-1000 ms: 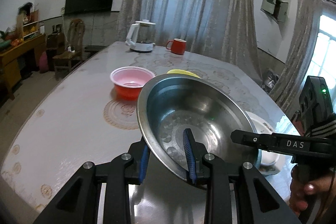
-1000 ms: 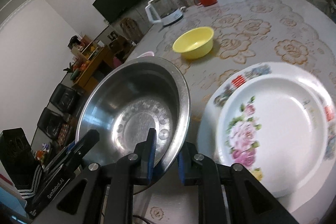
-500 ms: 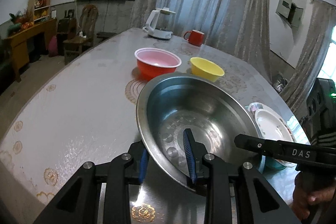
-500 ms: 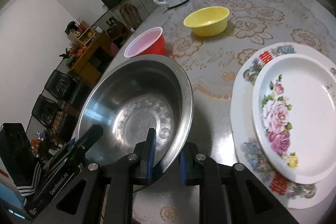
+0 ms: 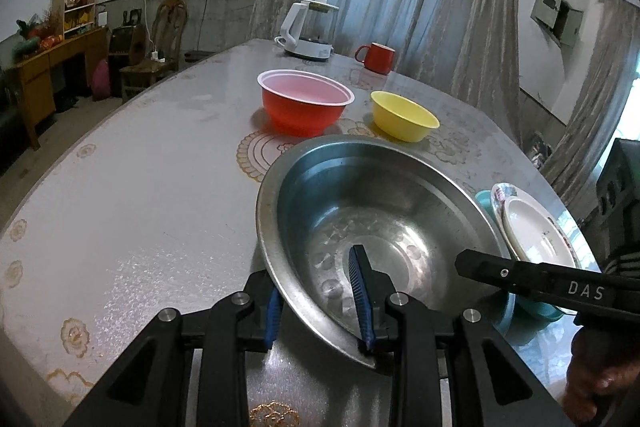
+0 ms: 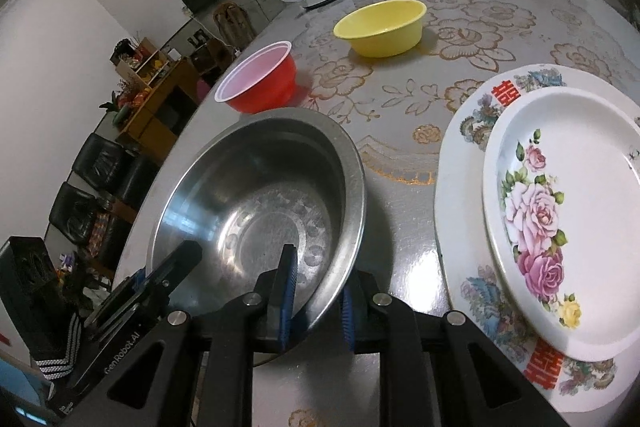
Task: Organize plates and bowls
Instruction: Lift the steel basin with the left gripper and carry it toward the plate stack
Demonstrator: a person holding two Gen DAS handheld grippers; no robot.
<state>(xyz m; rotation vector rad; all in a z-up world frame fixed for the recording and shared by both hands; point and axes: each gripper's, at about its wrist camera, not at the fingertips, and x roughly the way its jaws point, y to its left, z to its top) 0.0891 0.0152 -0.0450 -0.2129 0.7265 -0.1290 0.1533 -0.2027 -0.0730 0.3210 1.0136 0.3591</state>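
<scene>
Both grippers hold a large steel bowl by its rim, above the table. My left gripper is shut on the near rim. My right gripper is shut on the opposite rim, and the bowl fills its lower left view. A red bowl and a yellow bowl sit further back on the table. Two stacked floral plates lie to the right, the smaller on the larger. A teal dish shows under the plates in the left wrist view.
A white kettle and a red mug stand at the table's far end. The glossy table has bare surface to the left. A chair and a wooden desk stand beyond the left edge.
Both grippers have drawn the steel bowl back toward the near edge and lowered it. The red and yellow bowls now show fully beyond it.
</scene>
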